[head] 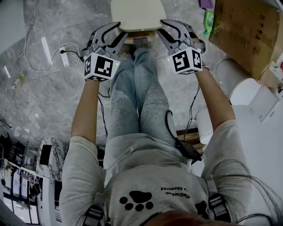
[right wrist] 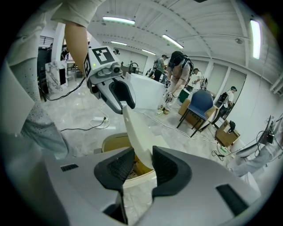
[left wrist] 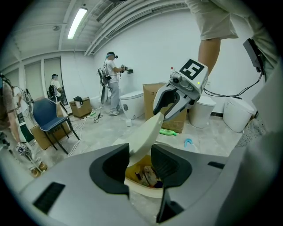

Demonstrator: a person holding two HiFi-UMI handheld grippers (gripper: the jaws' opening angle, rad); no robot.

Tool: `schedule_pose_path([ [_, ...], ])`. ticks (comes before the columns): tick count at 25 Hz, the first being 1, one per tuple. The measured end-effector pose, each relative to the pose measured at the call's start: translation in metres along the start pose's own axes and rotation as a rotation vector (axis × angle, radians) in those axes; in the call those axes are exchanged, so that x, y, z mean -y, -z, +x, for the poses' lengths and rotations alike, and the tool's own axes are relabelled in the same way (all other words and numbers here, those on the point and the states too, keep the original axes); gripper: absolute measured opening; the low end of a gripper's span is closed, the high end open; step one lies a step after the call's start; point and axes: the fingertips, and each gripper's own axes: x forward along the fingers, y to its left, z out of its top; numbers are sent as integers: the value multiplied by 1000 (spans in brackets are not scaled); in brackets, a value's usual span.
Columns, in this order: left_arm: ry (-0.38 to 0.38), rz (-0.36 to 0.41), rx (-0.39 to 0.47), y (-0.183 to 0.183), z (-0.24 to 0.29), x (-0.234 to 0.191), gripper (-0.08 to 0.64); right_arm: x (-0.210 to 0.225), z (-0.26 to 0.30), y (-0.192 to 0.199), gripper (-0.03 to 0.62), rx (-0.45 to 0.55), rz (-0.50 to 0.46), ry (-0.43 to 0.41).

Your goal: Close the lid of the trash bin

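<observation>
The left gripper point(left wrist: 140, 152) and right gripper point(right wrist: 138, 161) each clamp one side of the cream plastic lid point(head: 138, 13), tilted over the beige trash bin point(left wrist: 146, 189) below their jaws, whose rubbish point(left wrist: 148, 175) only the gripper views show.

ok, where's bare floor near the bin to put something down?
Bare grey floor left of the person's legs, on the near side of the power strip and its cables. The right side is crowded: cardboard box, white bins, green bottle.
</observation>
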Motion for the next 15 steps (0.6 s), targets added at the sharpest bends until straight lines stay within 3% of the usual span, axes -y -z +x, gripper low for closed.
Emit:
schedule_pose_path([
  [15, 1, 72, -61, 22, 8, 22, 155, -25, 6, 20, 146, -33, -46, -2],
])
